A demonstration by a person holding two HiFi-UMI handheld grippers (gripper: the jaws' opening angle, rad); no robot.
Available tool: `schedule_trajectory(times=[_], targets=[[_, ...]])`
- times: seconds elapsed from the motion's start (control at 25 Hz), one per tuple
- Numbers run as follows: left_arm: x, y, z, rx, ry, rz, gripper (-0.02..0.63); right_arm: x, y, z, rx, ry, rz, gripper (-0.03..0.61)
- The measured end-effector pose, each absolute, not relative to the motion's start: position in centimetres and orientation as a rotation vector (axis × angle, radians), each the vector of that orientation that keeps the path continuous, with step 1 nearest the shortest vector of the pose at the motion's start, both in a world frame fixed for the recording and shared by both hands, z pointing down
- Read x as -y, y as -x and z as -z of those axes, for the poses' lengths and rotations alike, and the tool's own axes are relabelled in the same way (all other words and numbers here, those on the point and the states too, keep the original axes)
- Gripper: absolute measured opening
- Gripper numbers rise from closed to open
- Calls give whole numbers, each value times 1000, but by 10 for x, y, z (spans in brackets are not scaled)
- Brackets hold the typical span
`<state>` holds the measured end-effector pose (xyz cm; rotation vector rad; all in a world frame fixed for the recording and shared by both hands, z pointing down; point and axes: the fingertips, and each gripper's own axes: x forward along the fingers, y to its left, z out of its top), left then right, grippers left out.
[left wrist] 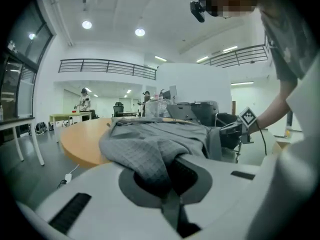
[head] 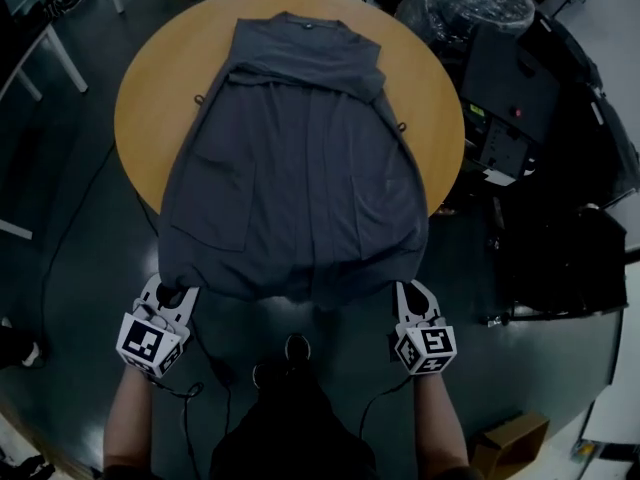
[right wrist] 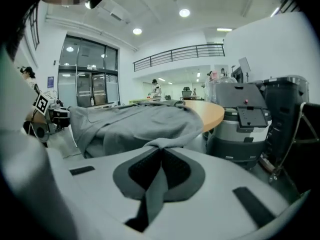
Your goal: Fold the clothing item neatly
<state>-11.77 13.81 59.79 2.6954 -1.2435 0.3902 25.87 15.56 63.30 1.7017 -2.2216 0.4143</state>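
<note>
1. The dark grey garment (head: 300,158) lies spread flat and front up, with two patch pockets. Its collar is at the end farthest from my fingers and its hem is the end nearest them.
2. The hem hangs past the near edge of the round wooden table (head: 140,108) and runs between my two grippers.
3. My left gripper (head: 170,293) is closed tight on the hem's left corner. In the left gripper view the grey cloth bunches between the dark pads and a strip of it trails back from the pinch.
4. My right gripper (head: 408,293) is likewise clamped on the hem's right corner, with a thin fold of cloth pressed flat between its pads.
5. Both grippers sit off the table's near edge, well apart, with the cloth sagging slightly between them.
6. Beyond my right fingers, to the right of the table, stands a dark equipment cart (head: 510,98).
7. Behind my right gripper, on the floor, is a cardboard box (head: 510,443).
</note>
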Motion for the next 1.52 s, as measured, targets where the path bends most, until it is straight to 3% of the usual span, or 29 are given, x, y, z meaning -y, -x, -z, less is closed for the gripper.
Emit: schedule_trajectory(times=[0.44, 0.84, 1.2, 1.52], targets=[[-89, 102, -460, 1299, -2768, -292, 21, -112, -245, -496, 2309, -1569, -114, -2], [15, 111, -394, 1476, -2712, -234, 21, 17, -272, -416, 2512, -1581, -77, -2], [159, 132, -365, 1547, -2679, -249, 21, 166, -283, -361, 2499, -1685, -2, -2], [337, 126, -360, 1457, -2667, -220, 21, 324, -246, -336, 2437, -1661, 43, -2]])
